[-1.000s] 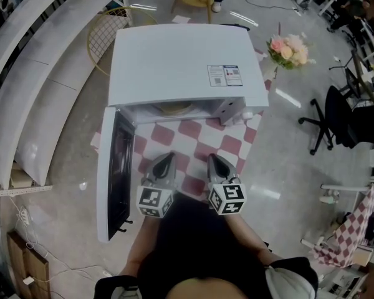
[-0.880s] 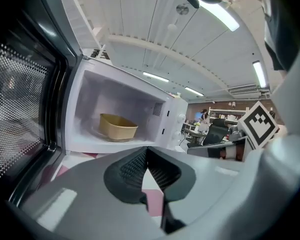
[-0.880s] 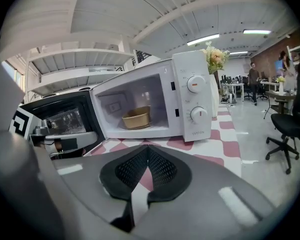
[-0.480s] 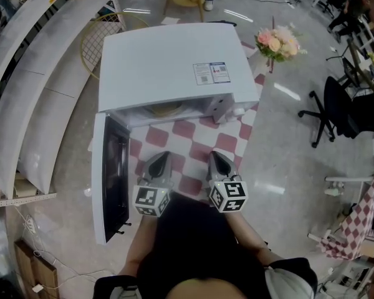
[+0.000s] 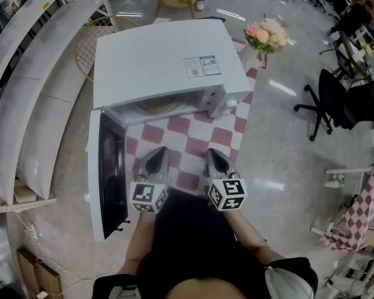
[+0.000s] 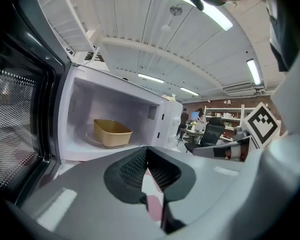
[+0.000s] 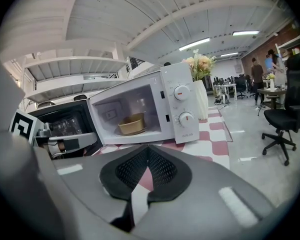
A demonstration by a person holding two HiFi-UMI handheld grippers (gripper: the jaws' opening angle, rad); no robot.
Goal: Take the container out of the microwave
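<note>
A boxy white microwave point(image 5: 168, 67) stands with its dark-windowed door point(image 5: 106, 173) swung wide on a counter spread with a red-and-white checked cloth point(image 5: 193, 139). Deep in the pale cavity sits the container point(image 6: 111, 132), a smooth, tan rectangular tub with rounded corners. The left tool point(image 5: 154, 161) and the right tool point(image 5: 217, 162), grey shells with black ribbed pads, hover side by side over the cloth in front of the opening, well apart from the container. Each is pressed together on nothing. The head view catches only a tan sliver beneath the oven's top, while both gripper views look straight in and show the tub whole. Only the right gripper view shows the two round dials point(image 7: 181, 92).
</note>
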